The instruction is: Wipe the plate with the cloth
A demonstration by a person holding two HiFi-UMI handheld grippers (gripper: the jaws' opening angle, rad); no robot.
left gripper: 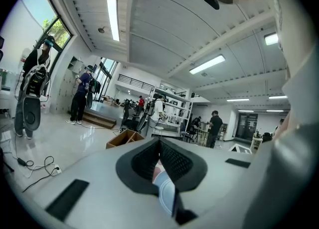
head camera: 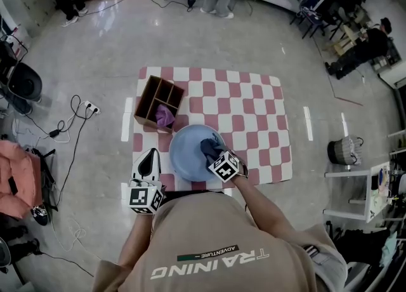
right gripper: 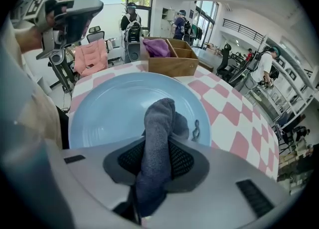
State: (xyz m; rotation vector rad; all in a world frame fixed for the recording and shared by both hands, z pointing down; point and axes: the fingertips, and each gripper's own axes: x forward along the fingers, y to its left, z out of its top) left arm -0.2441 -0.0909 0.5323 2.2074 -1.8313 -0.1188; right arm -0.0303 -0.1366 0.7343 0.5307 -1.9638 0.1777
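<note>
Right gripper (right gripper: 158, 149) jaws pinch the dark grey-blue cloth (right gripper: 162, 116), its end past the fingertips on the pale-blue round plate (right gripper: 107, 113) — press flat, sweep wide. Left gripper (left gripper: 159, 144) closed, empty.

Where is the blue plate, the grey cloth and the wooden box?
blue plate (right gripper: 104, 118), right gripper view, bare inside.
grey cloth (right gripper: 158, 123), right gripper view, its folded middle.
wooden box (right gripper: 172, 67), right gripper view, front wall.

A round, light-blue plate (head camera: 183, 160) lies flat at the near edge of the checked mat (head camera: 254, 126). A bunched dark grey-blue cloth (head camera: 208, 149) rests on it, pinched by the right gripper (right gripper: 158, 148).
</note>
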